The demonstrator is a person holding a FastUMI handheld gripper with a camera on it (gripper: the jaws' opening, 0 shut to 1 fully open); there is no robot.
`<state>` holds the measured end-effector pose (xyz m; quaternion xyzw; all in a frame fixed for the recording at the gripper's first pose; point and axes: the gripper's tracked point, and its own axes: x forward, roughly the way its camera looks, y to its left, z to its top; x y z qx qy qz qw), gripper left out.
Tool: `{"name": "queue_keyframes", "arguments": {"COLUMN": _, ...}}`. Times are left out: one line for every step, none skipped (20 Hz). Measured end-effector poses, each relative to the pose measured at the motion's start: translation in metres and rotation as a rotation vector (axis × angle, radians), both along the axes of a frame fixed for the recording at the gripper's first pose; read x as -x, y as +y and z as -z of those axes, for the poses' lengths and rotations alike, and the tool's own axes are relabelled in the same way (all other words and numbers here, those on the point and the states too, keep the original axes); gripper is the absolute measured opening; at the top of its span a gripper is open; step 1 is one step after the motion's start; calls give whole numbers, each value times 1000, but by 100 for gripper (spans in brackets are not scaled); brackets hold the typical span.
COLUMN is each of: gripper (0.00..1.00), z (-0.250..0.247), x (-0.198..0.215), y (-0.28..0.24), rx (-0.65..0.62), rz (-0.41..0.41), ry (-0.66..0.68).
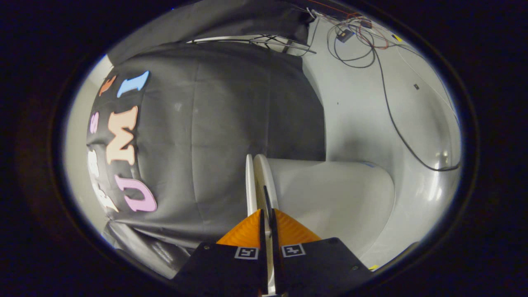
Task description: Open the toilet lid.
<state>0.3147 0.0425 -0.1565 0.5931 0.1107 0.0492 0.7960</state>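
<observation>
Gripper view is giving me a rolled scene: I am seeing the toilet (330, 194) lying sideways across the picture, its white body running off past the fingers toward the pale floor (354, 107). The toilet's base is passing out of sight and its bowl opening is turned away from me, so I cannot say what is inside. Two thin white edges are standing just ahead of the fingers; I am taking the nearer one as the lid (249, 181) and the one beside it as the seat (264, 181), but I cannot tell them apart with certainty, nor how far the lid is lifted.

I am holding the gripper (268, 231) nearly closed. Its orange fingers (243, 235) are standing a narrow slot apart, and a white edge is running down through that slot between the black finger mounts. The lower end of that edge is cut off. Both fingers appear to be pressing on the lid's rim, one to each side, so I am reporting the tool as clamped on the lid.

Beyond the toilet, black cables (387, 107) are trailing loose over the floor to a tangle of wiring too small to make out.
</observation>
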Motion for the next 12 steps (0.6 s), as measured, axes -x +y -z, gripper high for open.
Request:
{"name": "queue_keyframes", "arguments": {"gripper": 6, "z": -5, "x": 1, "y": 3, "rx": 39, "rz": 1, "ry": -3}}
{"name": "queue_keyframes", "arguments": {"gripper": 6, "z": -10, "x": 0, "y": 5, "rx": 82, "rz": -1, "ry": -11}}
{"name": "queue_keyframes", "arguments": {"gripper": 6, "z": -16, "x": 1, "y": 9, "rx": 123, "rz": -8, "ry": -12}}
{"name": "queue_keyframes", "arguments": {"gripper": 6, "z": -21, "x": 2, "y": 10, "rx": 172, "rz": -13, "ry": -12}}
{"name": "queue_keyframes", "arguments": {"gripper": 6, "z": -29, "x": 4, "y": 12, "rx": 230, "rz": -17, "ry": -11}}
{"name": "queue_keyframes", "arguments": {"gripper": 6, "z": -35, "x": 5, "y": 14, "rx": 288, "rz": -25, "ry": -17}}
{"name": "queue_keyframes", "arguments": {"gripper": 6, "z": -45, "x": 7, "y": 17, "rx": 342, "rz": -43, "ry": -25}}
{"name": "queue_keyframes", "arguments": {"gripper": 6, "z": -54, "x": 9, "y": 20, "rx": 398, "rz": -56, "ry": -31}}
{"name": "queue_keyframes", "arguments": {"gripper": 6, "z": -62, "x": 11, "y": 25, "rx": 455, "rz": -72, "ry": -32}}
{"name": "queue_keyframes", "arguments": {"gripper": 6, "z": -69, "x": 13, "y": 27, "rx": 509, "rz": -81, "ry": -39}}
{"name": "queue_keyframes", "arguments": {"gripper": 6, "z": -79, "x": 15, "y": 31, "rx": 557, "rz": -91, "ry": -56}}
{"name": "queue_keyframes", "arguments": {"gripper": 6, "z": -90, "x": 17, "y": 36, "rx": 598, "rz": -107, "ry": -77}}
